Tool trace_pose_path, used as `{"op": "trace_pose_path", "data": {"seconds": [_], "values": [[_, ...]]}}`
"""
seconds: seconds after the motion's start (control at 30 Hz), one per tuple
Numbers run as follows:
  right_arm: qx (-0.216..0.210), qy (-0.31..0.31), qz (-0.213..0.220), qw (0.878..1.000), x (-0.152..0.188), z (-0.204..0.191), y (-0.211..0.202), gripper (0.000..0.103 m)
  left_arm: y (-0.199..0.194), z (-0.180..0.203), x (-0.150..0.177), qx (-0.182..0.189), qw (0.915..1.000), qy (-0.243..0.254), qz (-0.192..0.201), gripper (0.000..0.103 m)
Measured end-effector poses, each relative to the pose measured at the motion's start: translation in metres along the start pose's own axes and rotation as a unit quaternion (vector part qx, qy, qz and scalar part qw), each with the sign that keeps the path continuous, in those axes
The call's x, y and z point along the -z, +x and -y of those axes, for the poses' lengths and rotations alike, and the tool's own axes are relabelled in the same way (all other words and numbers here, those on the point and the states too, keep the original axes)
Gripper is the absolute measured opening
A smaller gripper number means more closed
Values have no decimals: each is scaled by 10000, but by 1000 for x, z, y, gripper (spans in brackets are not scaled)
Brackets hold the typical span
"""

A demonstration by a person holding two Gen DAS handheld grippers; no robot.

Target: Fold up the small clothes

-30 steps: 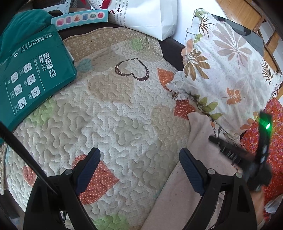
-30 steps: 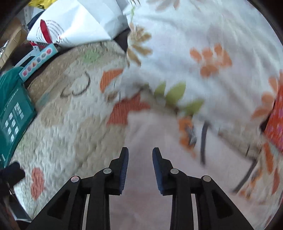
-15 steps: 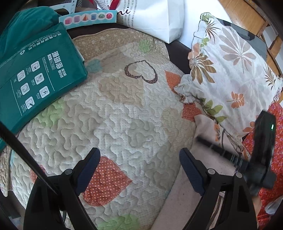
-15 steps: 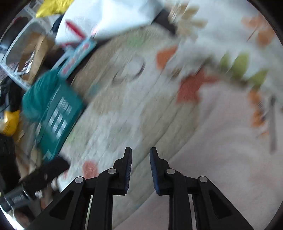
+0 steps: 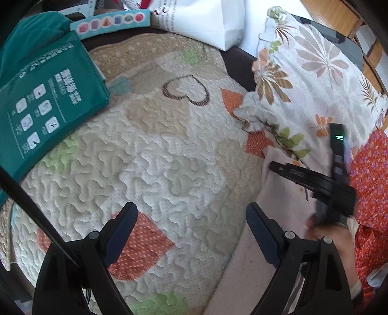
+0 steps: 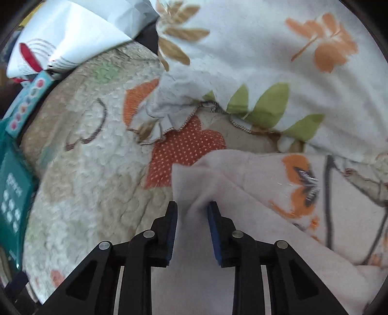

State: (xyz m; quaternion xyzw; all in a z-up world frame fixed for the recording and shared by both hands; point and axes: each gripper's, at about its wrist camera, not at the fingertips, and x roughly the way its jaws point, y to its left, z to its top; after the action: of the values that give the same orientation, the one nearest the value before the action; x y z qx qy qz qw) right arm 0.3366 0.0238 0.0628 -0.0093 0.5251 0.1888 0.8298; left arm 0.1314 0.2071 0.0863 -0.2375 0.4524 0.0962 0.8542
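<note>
white paper bag (image 5: 206, 21), contents hidden, green box (image 5: 46, 101)

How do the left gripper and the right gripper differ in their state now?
The left gripper stands wide open above the quilt, with nothing between its fingers. The right gripper is much narrower, and a fold of the pale pink garment lies between its fingers. Both have black arms and blue pads.
</note>
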Motion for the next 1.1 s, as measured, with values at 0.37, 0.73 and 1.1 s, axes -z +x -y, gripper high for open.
{"op": "trace_pose_path", "data": {"seconds": [0.37,0.73,1.1], "values": [[1087,2581,-104,9599,149,257,-115,34,-4,10,18,204,9996,111,-141,90],[1692,2601,620,9486,177,259,-175,48,3,17,20,216,9993,196,-222,90],[1917,1463,26,9705,178,214,-141,5,7,24,22,255,9990,246,-279,90]]}}
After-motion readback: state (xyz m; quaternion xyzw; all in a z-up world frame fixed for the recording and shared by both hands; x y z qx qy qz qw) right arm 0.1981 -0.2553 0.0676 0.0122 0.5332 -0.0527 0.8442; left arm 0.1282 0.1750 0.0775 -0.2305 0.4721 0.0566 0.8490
